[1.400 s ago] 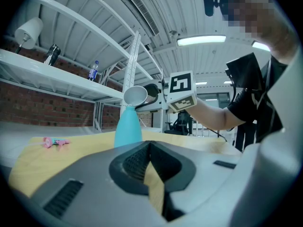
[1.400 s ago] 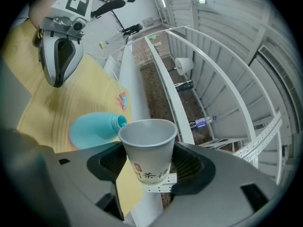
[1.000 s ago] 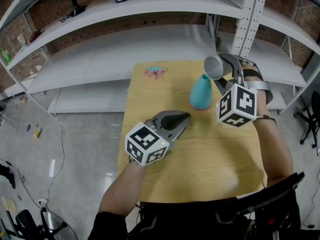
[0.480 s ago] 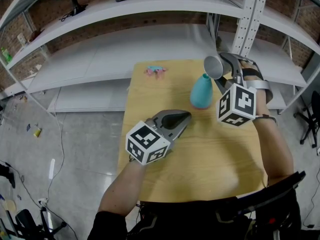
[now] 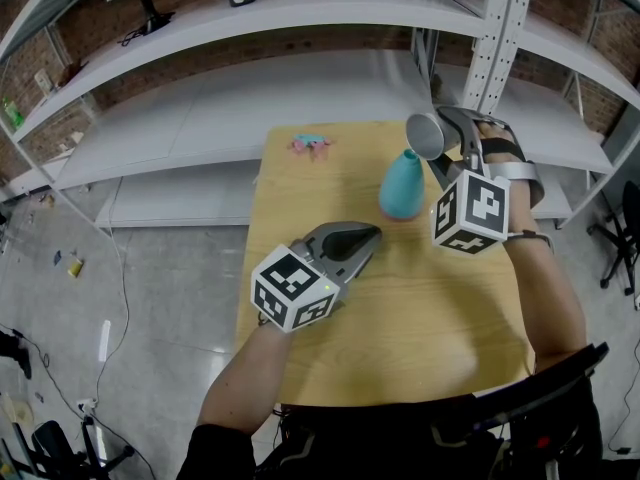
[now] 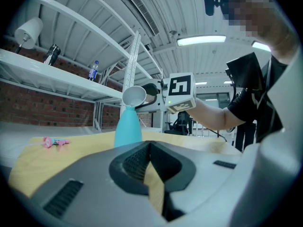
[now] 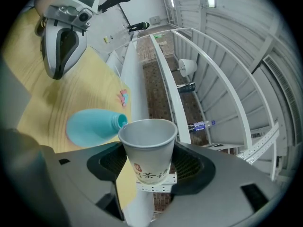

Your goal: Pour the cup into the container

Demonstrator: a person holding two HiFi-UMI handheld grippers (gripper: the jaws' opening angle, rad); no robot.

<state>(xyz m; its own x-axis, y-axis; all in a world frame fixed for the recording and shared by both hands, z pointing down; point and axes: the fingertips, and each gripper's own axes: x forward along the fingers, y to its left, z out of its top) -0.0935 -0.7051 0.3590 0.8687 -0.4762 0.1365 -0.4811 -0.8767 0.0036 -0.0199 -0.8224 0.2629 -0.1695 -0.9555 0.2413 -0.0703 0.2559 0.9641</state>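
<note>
Right tool (image 7: 147,161) clamped the paper cup (image 7: 147,145), rim tipped to the teal container (image 5: 403,185) mouth near the table's (image 5: 420,308) far edge, to pour; cup perhaps empty. Left tool (image 6: 150,167) sat closed, holding nothing, mid-table.

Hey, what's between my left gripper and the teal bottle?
Nothing: just bare wooden table between the left gripper and the teal bottle, clearest in the head view.
</note>
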